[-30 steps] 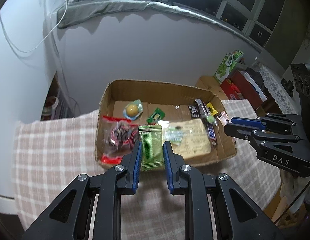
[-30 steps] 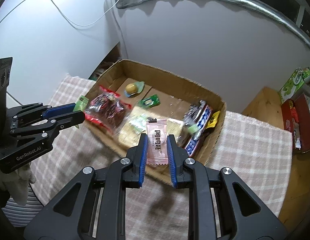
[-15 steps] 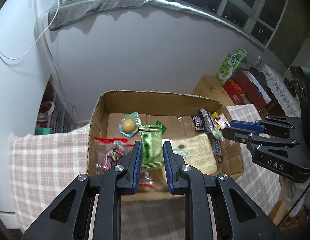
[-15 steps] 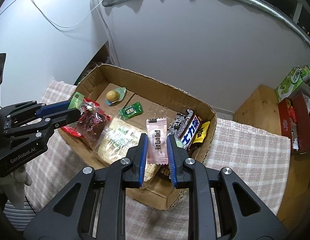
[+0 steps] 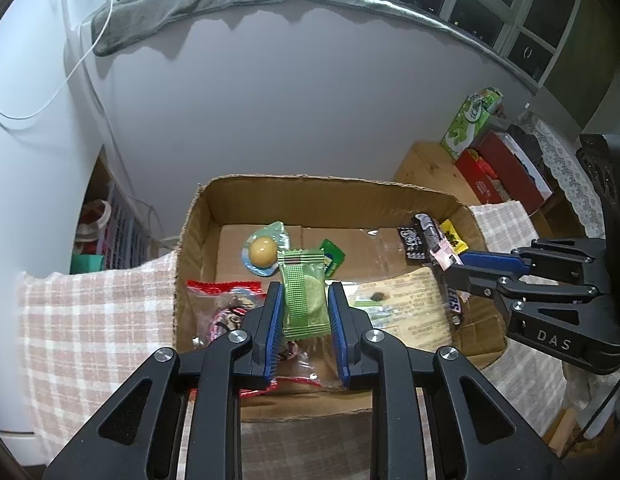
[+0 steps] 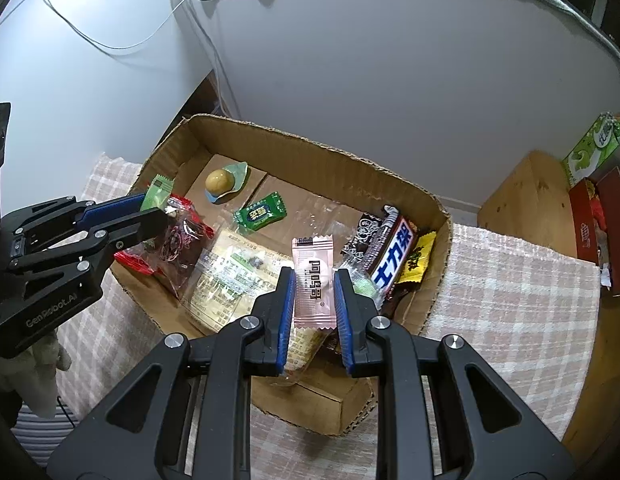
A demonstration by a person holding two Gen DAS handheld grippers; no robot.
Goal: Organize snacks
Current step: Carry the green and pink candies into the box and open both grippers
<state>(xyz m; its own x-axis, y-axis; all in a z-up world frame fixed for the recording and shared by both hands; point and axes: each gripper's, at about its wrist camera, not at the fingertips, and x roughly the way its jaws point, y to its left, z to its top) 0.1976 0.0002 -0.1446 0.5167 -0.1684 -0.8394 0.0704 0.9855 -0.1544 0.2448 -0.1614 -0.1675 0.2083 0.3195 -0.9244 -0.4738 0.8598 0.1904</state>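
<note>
Two grippers hover over the cardboard box point(image 6: 310, 152): left gripper point(image 5: 304, 308), jaws just easing apart, around a green packet point(image 5: 304, 300), right gripper point(image 6: 313, 296) clamping a pink packet point(image 6: 313, 280).

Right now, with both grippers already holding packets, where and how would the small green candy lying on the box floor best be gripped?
Grip the small green candy across its narrow middle, coming straight down from above. It lies flat on the bare cardboard box floor, its crimped ends pointing sideways, with open floor on both long sides for the fingers. The egg-shaped snack sits apart from it, so it probably would not interfere.
</note>
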